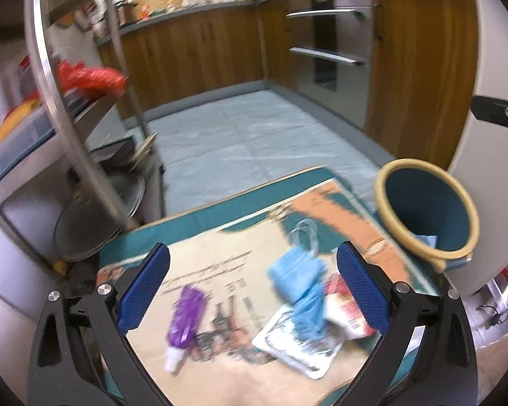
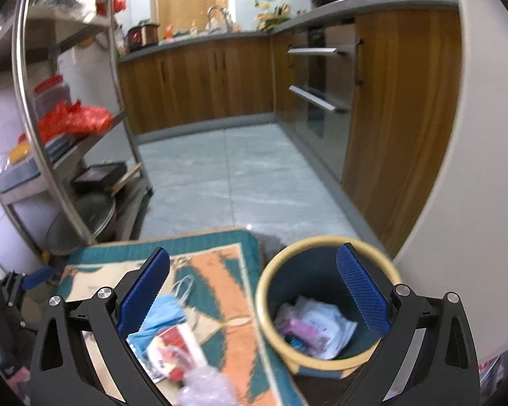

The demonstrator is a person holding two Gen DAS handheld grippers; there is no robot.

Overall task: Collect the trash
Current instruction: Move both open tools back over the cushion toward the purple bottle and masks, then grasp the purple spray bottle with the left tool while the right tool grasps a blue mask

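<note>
Hovering over a patterned board (image 1: 220,270) set low in a kitchen, both hand-held grippers are spread wide and carry nothing.

At far left, a metal shelf rack (image 1: 84,128) holds pans and a red bag; it plays no part in the task.

Next, the left hand-held gripper (image 1: 252,287) looks down on loose trash lying on the board. Between its blue pads sit a purple wrapper (image 1: 184,318), then a blue face mask (image 1: 298,277) lying on a silvery white packet (image 1: 294,345), then a red and white wrapper (image 1: 342,304) touching the right pad's edge. The wide spread suggests it is readying to pick one piece, probably the mask, which sits most squarely ahead.

Further right, a dark bin with a yellow rim (image 1: 426,213) stands just beside the board's right edge, placed close so each piece needs only a short carry.

The right hand-held gripper (image 2: 254,287) hangs above that bin (image 2: 325,304). Its empty, parted stance over the opening fits a drop-off point. White paper and a pink wrapper (image 2: 316,328) already lie at the bottom. Several pieces remain on the board, so the job looks partway done.
</note>
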